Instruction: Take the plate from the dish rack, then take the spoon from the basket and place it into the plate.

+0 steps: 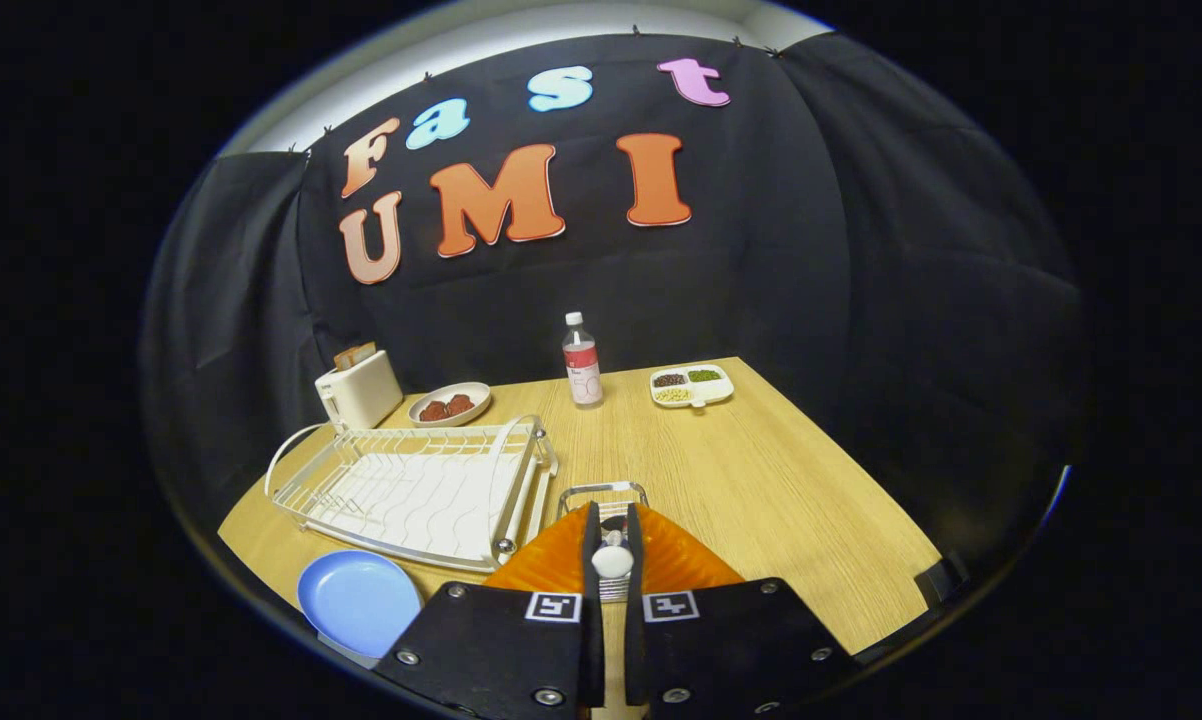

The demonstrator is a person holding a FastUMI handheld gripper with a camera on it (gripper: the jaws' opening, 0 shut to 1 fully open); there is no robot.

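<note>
My gripper (611, 560) has its orange fingers (551, 565) nearly together, pressing on a white spoon (612, 560) from both sides. The spoon's rounded end shows between the fingertips, directly over the small wire basket (603, 492) that stands just ahead of them. The blue plate (358, 598) lies flat on the wooden table (761, 470), to the left of my fingers and in front of the white dish rack (411, 485). The rack holds nothing.
At the table's back stand a white toaster (359, 388), a small dish with reddish food (450, 404), a clear bottle with a red label (582, 360) and a white divided tray of beans (691, 384). Bare wood stretches to the right of the basket.
</note>
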